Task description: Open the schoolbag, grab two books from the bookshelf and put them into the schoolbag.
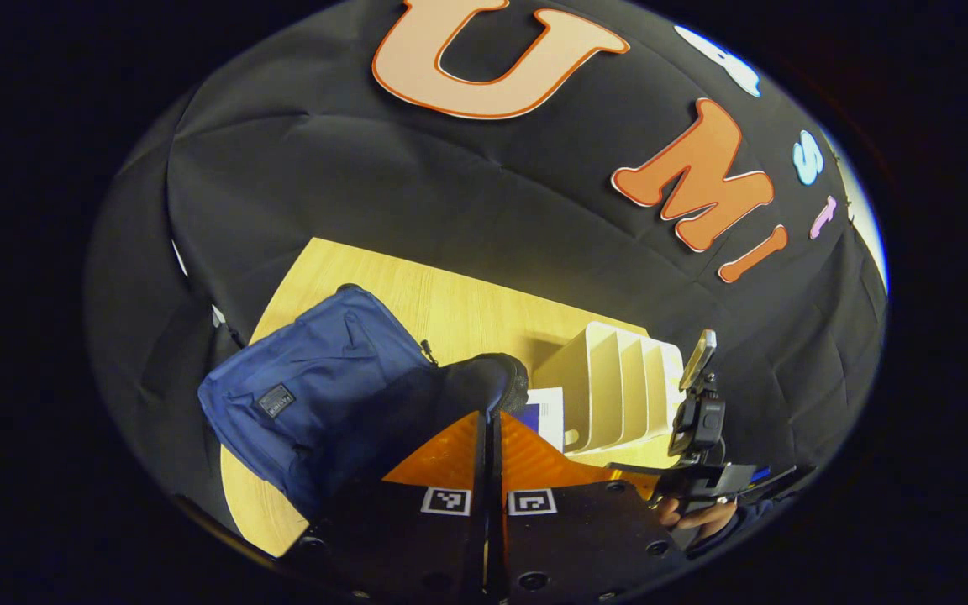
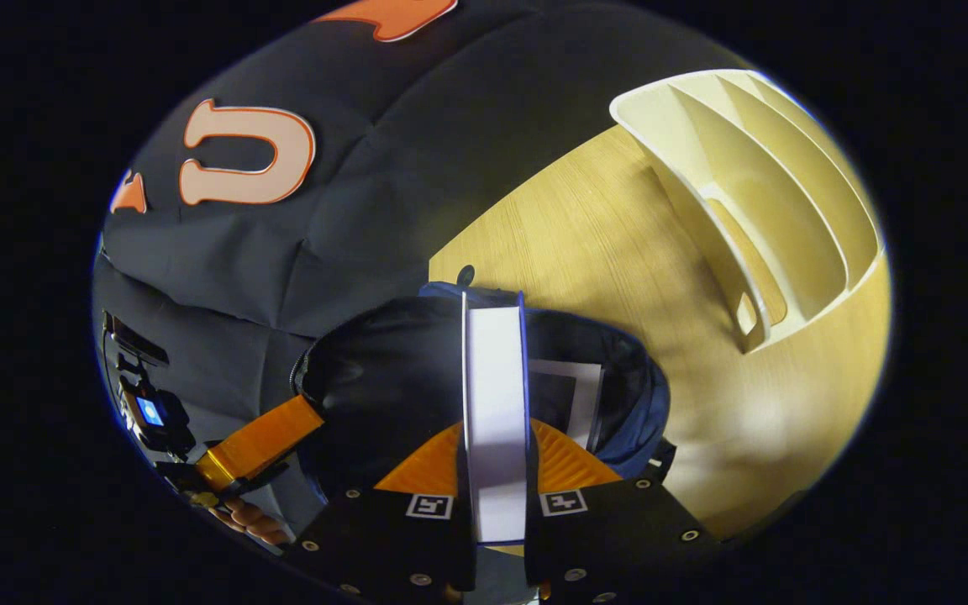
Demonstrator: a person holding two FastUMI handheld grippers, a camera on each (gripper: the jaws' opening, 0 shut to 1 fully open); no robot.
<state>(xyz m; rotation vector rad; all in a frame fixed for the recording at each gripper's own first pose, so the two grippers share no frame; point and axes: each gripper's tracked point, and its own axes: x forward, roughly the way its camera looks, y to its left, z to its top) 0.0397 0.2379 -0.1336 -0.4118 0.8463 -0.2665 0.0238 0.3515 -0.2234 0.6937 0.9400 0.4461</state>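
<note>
Left gripper view: left tongs (image 1: 491,424) pressed together on the dark rim of the blue fabric schoolbag (image 1: 316,378) lying on the wooden table (image 1: 459,307). Right gripper view: right tongs (image 2: 494,458) clamped on a white-paged blue-covered book (image 2: 494,395), spine pointing straight ahead into the bag's mouth directly below; another book (image 2: 572,395) already inside, cream slotted bookshelf (image 2: 753,185) empty.

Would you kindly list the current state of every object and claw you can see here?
Navy fabric schoolbag: unzipped, mouth held open.
White-edged blue-covered book: upright, held over the bag's mouth.
Second book: already inside the bag.
Cream plastic slotted bookshelf: slots empty.
Left claw: shut on the bag's opening edge.
Right claw: shut on the book.
</note>
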